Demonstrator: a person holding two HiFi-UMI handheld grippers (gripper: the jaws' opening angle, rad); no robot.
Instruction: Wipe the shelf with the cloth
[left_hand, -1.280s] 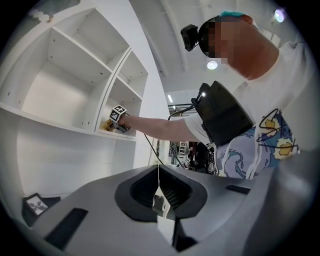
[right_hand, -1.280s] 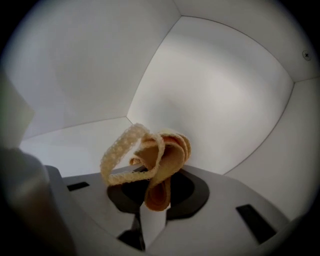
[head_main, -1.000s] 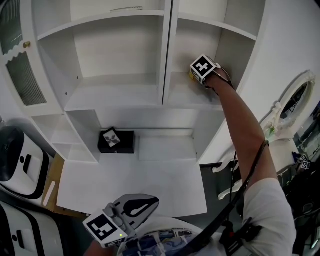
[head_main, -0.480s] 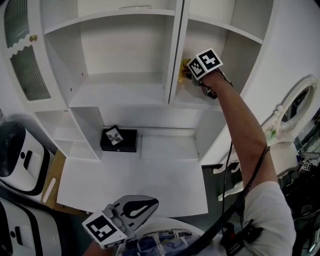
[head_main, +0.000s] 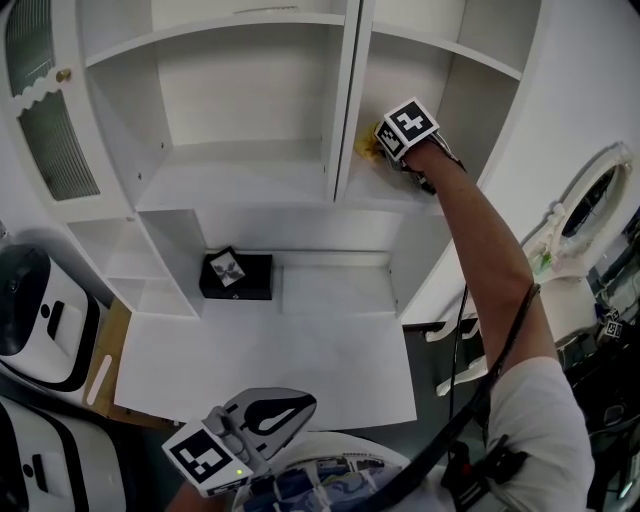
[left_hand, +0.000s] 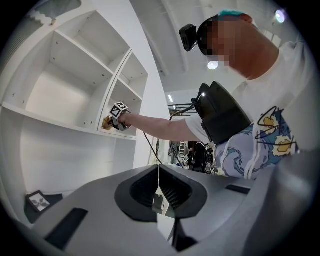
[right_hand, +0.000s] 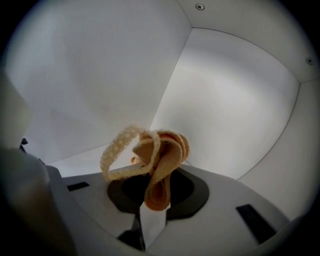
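Clearly, right gripper (right_hand: 154, 201) jaws pinch cloth (right_hand: 161, 154); head view hides grip.

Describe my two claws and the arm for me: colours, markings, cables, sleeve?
The left claw and right claw are grey moulded shells with dark ribbed recesses round the jaws. Each carries a white cube with black square markers. A black cable runs along the right arm, which wears a short white sleeve; the shirt has a blue and yellow print.

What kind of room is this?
Probably a home-like room, maybe a test space: a white shelf unit over a desk, a small black box, and a cloth in the right tongs.
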